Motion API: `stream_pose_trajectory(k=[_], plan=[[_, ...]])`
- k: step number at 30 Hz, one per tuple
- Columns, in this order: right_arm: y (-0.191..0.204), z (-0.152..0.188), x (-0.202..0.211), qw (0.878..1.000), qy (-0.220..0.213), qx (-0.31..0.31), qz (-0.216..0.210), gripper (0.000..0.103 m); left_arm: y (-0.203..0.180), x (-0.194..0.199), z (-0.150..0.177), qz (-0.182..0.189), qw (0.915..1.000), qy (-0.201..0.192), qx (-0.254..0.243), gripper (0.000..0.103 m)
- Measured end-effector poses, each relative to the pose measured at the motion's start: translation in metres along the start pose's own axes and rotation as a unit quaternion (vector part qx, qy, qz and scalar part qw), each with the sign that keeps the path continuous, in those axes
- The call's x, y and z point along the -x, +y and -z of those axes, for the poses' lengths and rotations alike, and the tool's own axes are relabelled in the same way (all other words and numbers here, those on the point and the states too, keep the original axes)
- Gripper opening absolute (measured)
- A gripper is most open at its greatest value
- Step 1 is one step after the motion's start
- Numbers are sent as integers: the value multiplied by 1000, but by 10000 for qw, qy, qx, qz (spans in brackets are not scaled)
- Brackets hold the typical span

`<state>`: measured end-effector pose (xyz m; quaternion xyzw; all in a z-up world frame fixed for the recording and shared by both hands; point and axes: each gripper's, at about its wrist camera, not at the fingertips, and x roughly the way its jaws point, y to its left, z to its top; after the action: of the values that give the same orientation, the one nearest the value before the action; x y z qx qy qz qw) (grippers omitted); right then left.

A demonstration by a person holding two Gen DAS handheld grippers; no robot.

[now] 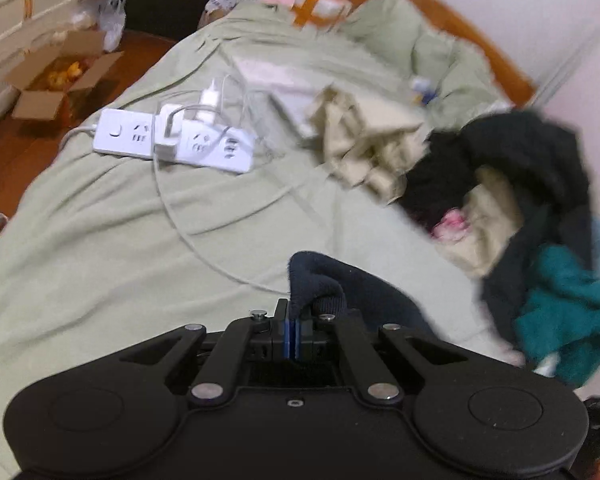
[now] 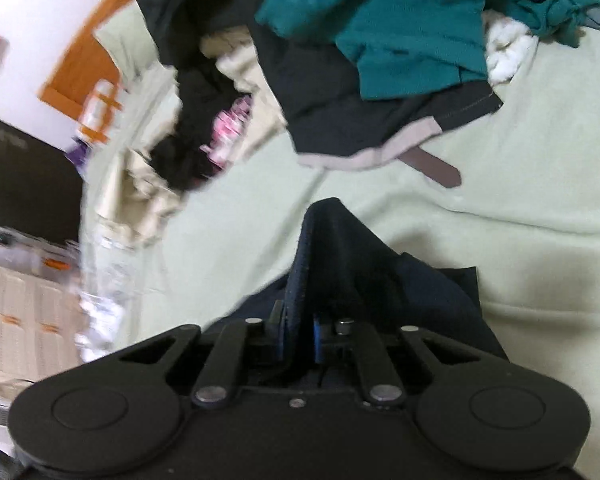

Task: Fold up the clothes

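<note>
Both clenched on the navy garment point(image 1: 320, 280): left tool point(image 1: 292, 320) and right tool point(image 2: 298, 320), near on the bed point(image 1: 100, 260). Keep both grips tight, spread flat, clear of the far pile point(image 2: 380, 40) and cable point(image 1: 172, 208).

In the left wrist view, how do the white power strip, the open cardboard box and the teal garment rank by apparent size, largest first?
1. White plastic power strip.
2-3. Crumpled teal fabric garment and open brown cardboard box: they look similar, and the box lies farther away, so I leave them unranked.
</note>
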<state>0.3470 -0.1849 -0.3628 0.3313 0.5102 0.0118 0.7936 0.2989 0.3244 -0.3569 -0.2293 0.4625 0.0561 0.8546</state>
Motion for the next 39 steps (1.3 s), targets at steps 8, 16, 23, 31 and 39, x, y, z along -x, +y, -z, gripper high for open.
stream_pose_trajectory(k=[8, 16, 23, 31, 39], plan=[[-24, -1, -54, 9987, -104, -281, 402, 11, 6, -10, 2, 235, 9997, 12, -25, 6], [-5, -3, -23, 9932, -145, 1065, 439, 53, 21, 69, 4, 1477, 9873, -594, -24, 61], [8, 53, 75, 9524, -168, 3039, -159, 62, -23, 122, 66, 1629, 9537, 188, -2521, 53], [24, 106, 53, 9280, 415, 3606, -837, 89, -22, 80, 88, 1551, 9578, 285, -2402, 68], [-11, 49, 38, 9343, 31, 3472, -811, 102, -7, 42, 62, 1639, 9602, -79, -2259, 74]])
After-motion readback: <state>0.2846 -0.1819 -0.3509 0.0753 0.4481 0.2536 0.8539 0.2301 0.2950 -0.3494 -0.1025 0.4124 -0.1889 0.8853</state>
